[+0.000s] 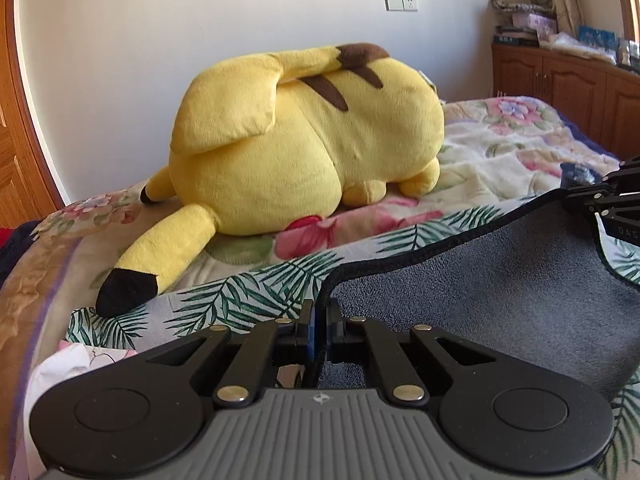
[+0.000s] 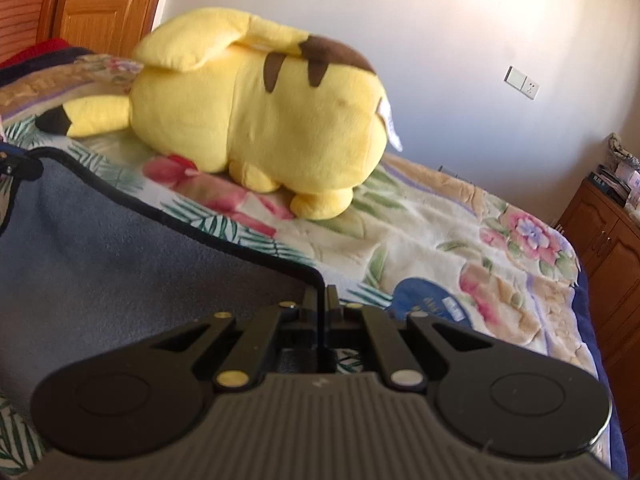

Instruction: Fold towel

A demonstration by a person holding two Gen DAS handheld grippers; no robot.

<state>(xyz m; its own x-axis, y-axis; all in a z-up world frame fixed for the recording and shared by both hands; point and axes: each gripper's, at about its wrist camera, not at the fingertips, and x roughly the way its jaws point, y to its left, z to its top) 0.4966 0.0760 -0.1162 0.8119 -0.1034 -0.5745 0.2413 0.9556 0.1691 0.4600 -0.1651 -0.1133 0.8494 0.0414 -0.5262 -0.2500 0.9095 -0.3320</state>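
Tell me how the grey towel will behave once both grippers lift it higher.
Probably floppy: the towel already sags between the left gripper and right gripper. Its terry pile suggests decent grip, not slippery. Likely light, since corner pinches alone hold it.

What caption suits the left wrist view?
Left hand-held gripper pinches the towel corner on the bed beside a plush.

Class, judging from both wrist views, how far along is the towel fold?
Done: each hand-held gripper, left and right, has pinched a corner of the grey towel. In hand: the edge is lifted off the bed. Left: laying it over and flattening the fold.
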